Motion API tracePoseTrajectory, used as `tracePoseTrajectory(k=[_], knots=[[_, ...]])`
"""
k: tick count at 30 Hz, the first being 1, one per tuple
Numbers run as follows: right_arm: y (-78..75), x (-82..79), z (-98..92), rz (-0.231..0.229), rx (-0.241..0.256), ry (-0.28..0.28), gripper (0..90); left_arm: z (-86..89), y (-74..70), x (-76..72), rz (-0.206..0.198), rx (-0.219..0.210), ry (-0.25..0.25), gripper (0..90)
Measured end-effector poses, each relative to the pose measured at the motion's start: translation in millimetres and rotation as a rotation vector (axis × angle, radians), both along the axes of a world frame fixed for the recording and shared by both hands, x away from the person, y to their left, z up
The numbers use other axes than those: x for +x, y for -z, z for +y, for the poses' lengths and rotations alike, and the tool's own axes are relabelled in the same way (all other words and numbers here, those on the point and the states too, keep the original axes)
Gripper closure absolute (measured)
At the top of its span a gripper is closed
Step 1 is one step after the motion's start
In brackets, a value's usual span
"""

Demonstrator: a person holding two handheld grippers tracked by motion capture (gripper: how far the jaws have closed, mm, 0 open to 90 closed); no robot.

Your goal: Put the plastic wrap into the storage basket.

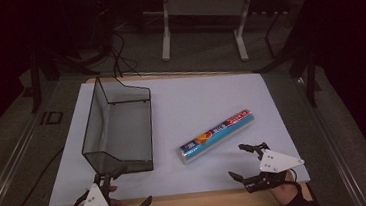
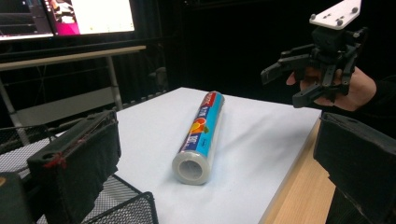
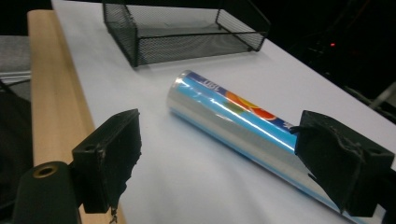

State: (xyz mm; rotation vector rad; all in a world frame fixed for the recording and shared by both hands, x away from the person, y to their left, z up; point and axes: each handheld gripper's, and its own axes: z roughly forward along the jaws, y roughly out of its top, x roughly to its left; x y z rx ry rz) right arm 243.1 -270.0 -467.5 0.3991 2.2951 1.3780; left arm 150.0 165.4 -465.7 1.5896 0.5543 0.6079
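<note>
Hand-held gripper, right [image 1: 246,162]: jaws spread, empty, flanking foil roll [image 1: 217,135], likely lining up grasp. Hand-held gripper, left [image 1: 123,191]: spread, empty, beside mesh tray [image 1: 117,124] on tabletop [image 1: 210,95].

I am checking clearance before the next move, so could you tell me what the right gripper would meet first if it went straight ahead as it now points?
Most likely the shiny foil-wrapped roll with the blue label, lying just ahead between the open right gripper fingers; depth is uncertain.
</note>
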Motion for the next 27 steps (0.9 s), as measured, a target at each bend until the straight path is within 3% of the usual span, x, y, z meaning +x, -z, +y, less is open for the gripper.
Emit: tracePoseTrajectory(k=[7,14,19,23,27], knots=[[-0.7,3.0,-2.1,0.032,0.020,-0.035,14.2,-0.3,-0.3,0.2,-0.002,-0.004,0.021,1.3],[8.1,7.4,9.1,0.138,-0.078,-0.102,11.4,-3.5,0.8,1.3,0.008,0.004,0.051,1.3],[8.5,9.5,11.3,0.186,-0.090,-0.124,11.5,-4.2,0.8,2.5,0.014,0.000,0.060,1.3],[0.2,7.4,11.2,0.162,-0.078,-0.116,11.5,-4.0,0.7,2.7,0.012,0.000,0.057,1.3],[-9.7,12.8,15.7,0.164,-0.104,-0.155,11.3,-3.5,0.9,4.2,0.018,-0.014,0.058,1.3]])
